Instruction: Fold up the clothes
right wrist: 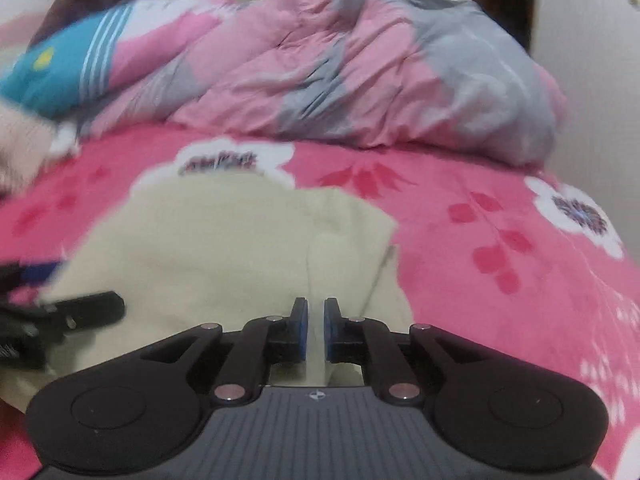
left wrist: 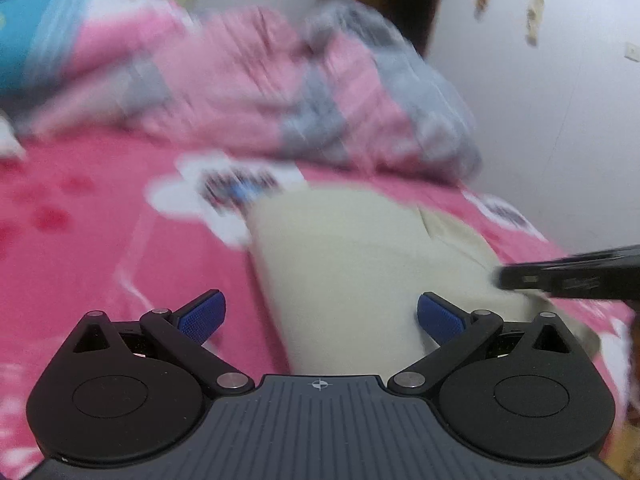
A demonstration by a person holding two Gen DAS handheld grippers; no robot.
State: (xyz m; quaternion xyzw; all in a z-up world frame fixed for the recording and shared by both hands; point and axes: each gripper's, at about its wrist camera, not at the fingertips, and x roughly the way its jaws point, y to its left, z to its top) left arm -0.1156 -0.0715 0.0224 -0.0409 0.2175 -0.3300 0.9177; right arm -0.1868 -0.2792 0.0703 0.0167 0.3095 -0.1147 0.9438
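A cream garment lies flat on the pink flowered bedsheet, partly folded, with a seam running down its right part. My left gripper hovers over its near left edge, jaws wide open with nothing between the blue pads. The right gripper's dark body reaches in from the right over the garment's edge. In the right wrist view my right gripper sits low over the cream garment, its pads a narrow gap apart with cream cloth showing in the gap. A black finger of the left gripper shows at the left.
A crumpled pink and grey duvet is heaped across the back of the bed. A teal striped cloth lies at the back left. A white wall stands close on the right, with a dark doorway behind.
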